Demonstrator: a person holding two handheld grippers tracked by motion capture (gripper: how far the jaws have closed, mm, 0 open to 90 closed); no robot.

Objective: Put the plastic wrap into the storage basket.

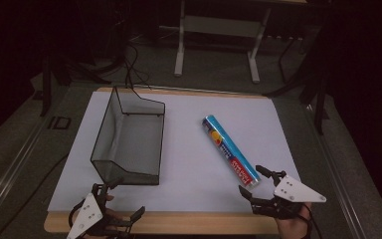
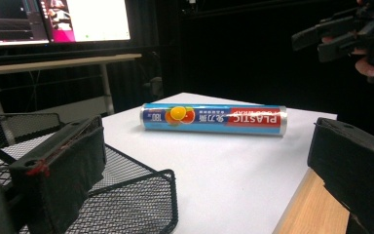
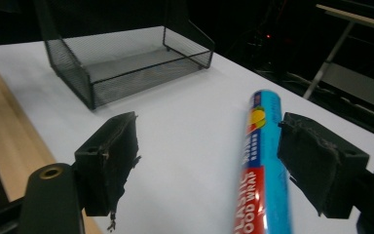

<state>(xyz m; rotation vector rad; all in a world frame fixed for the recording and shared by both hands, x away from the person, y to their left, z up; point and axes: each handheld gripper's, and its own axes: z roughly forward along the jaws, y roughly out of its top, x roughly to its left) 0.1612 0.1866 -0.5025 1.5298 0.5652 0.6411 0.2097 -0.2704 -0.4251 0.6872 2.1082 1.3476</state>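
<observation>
left claw [image 1: 118, 199] apart | right claw [image 1: 253, 181] apart (roll end between) | plastic wrap roll [image 1: 230, 150] | mesh tray [image 1: 129, 137]

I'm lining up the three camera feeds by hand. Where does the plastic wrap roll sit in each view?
High view: the plastic wrap roll lies diagonally right of centre on the white sheet.
Left gripper view: it lies sideways across the middle.
Right gripper view: it runs up from the bottom edge, between the open jaws, nearer the right-hand one.
Shared landmark: the black mesh tray.
</observation>
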